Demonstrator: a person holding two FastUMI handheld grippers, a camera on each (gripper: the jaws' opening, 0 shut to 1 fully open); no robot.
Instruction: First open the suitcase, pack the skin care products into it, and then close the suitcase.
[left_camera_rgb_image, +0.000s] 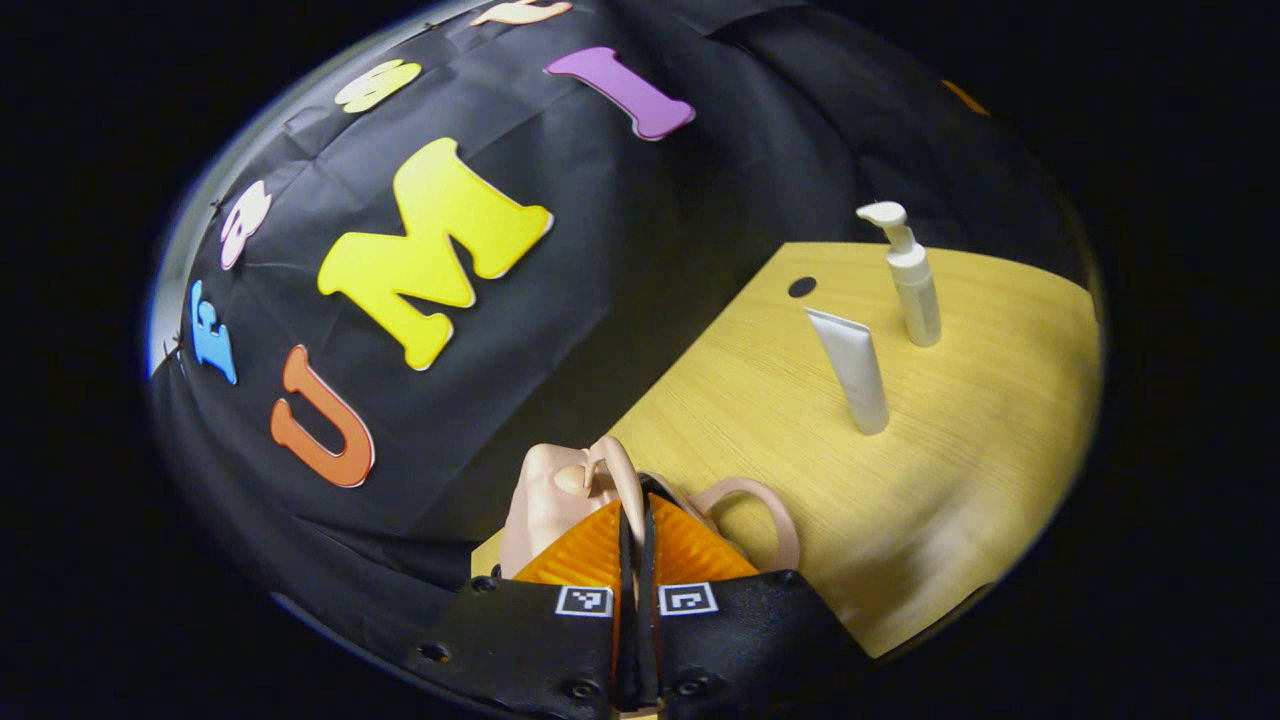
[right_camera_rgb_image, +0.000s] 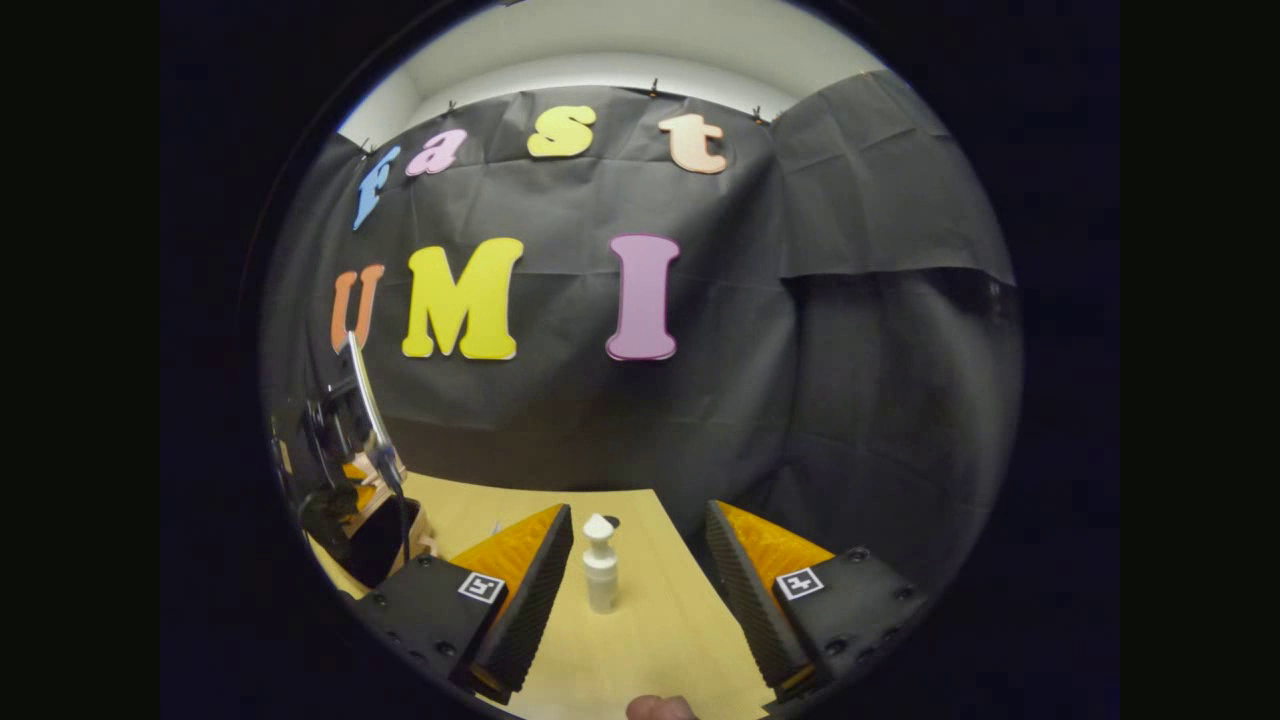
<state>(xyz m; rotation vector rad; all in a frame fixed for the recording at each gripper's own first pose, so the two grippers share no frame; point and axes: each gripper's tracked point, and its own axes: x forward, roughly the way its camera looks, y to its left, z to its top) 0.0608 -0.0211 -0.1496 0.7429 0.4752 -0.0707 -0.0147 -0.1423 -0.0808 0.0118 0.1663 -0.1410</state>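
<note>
At the left claw (left_camera_rgb_image: 634, 545): fingers sitting together, clamping a thin pinkish loop, apparently the handle or pull of the suitcase (left_camera_rgb_image: 560, 500), itself directly ahead of the tips and nearly touching them. Beyond and to that claw's right: white tube (left_camera_rgb_image: 852, 368) and pump bottle (left_camera_rgb_image: 910, 280) standing upright on the worktop (left_camera_rgb_image: 960, 470), near each other, well apart from the claw.

At the right claw (right_camera_rgb_image: 640, 560): fingers standing wide apart, holding nothing. Pump bottle (right_camera_rgb_image: 600, 565) sitting between the finger lines, ahead of the tips, not touching either. Off to its left: other claw's body over a dark opening edged in pink, probably the suitcase interior, though hard to tell.

Judging step: opening, or holding open, the suitcase; packing not yet started, both products still on the worktop. Next move likely calling for advancing the right claw around the bottle body below the pump head, closing squarely, avoiding tipping.
</note>
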